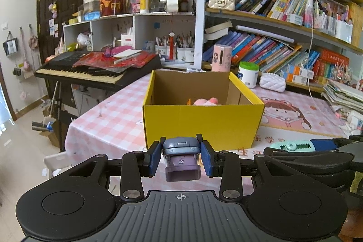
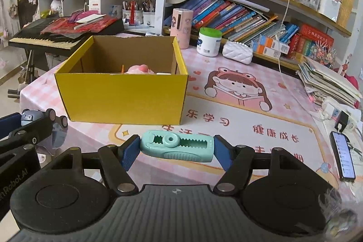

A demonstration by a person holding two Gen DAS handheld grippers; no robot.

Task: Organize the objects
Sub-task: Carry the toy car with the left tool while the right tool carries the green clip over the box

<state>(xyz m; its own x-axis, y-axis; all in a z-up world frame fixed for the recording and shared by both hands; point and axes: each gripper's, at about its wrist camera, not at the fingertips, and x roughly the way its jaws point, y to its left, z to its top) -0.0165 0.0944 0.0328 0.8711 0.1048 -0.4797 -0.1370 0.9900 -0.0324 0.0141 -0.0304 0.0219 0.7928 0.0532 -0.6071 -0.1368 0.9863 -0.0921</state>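
Claws first: our left claw is closed narrowly on a small grey-and-purple toy, its blue pads pressing the toy's two sides, with the purple open end facing back toward the camera and the grey cap toward the box. Our right claw is spread wider and clamps a mint-green toothed clip by its two ends, so the clip's long axis runs crosswise between the pads, the round knob sitting left of its middle. Both held things hang above the near part of the counter, just in front of the yellow cardboard box. The box stands open toward the counter's left edge, with a pink soft thing lying inside. A phone lies near the counter's right edge.
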